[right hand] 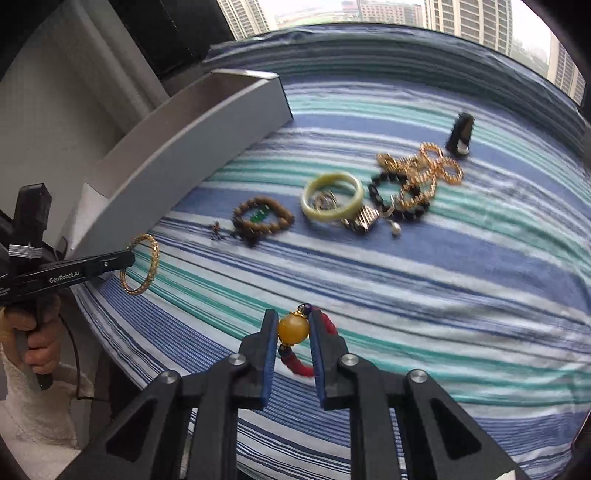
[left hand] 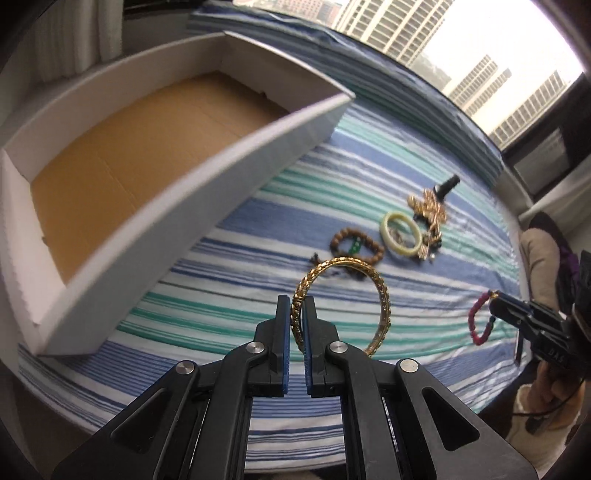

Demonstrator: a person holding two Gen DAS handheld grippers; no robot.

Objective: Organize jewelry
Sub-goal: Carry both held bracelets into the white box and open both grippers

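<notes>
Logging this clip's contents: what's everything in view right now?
cardboard box: 1, white, brown floor, left on cloth
striped cloth: 1, blue-teal-white, covers table
gold bangle: 1, in left claw
red bead bracelet: 1, amber bead, in right claw
wooden bead bracelet: 1, brown, mid-cloth
jade bangle: 1, pale green, beside it
gold chains: tangled pile
black clip: 1, far right
left claw: shut
right claw: shut

Daylight came through the window at one o'clock, overexposed to white glare. Fisheye bending curved the edges, with dark vignetting in the corners. Motion blur smeared the striped cloth and white box.
</notes>
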